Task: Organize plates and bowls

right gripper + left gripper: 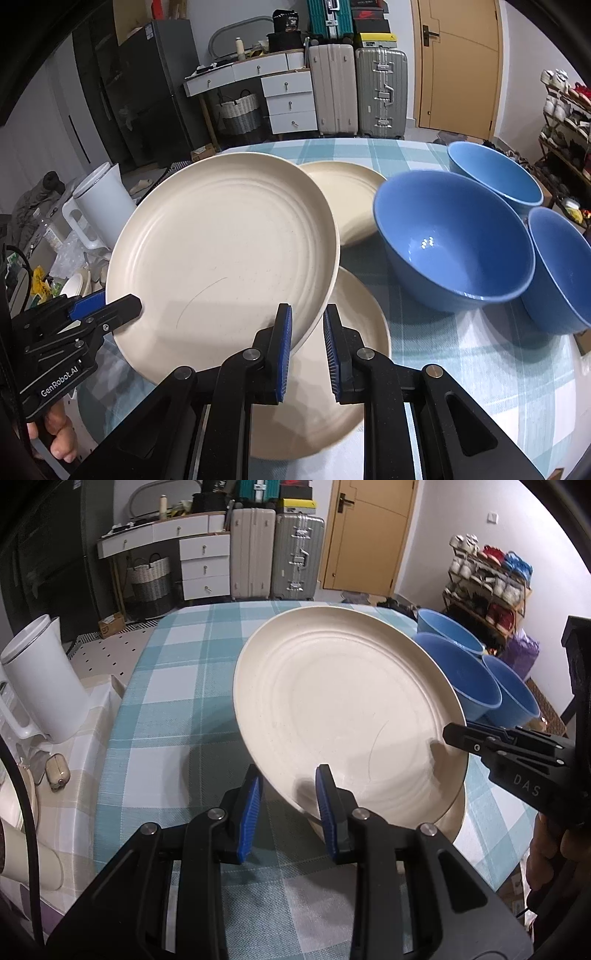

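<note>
- While we hold the lifted cream plate (pixel 225 251) clear of the table (pixel 177 709), both tongs have it by the near rim: the left tongs (pixel 290 801) are nearly closed, blue pads on either side of the rim, and the right tongs (pixel 307 336) are likewise pinched on the rim further along it.
- Seen from the right wrist, the left tongs (pixel 107 314) grip the lifted plate's lower left edge, with a hand (pixel 55 435) below them.
- Under the lifted plate lies a second cream plate (pixel 343 369) flat on the checked tablecloth, its near part showing between and below the right tongs.
- Behind the lifted plate rests a third cream plate (pixel 351 195), partly hidden by it.
- To the right of the lifted plate stand three blue bowls (pixel 454 236), close together and upright on the table, the middle one just beside the third plate.
- To the left of the lifted plate, off the table, stands a white kettle (pixel 40 679).
</note>
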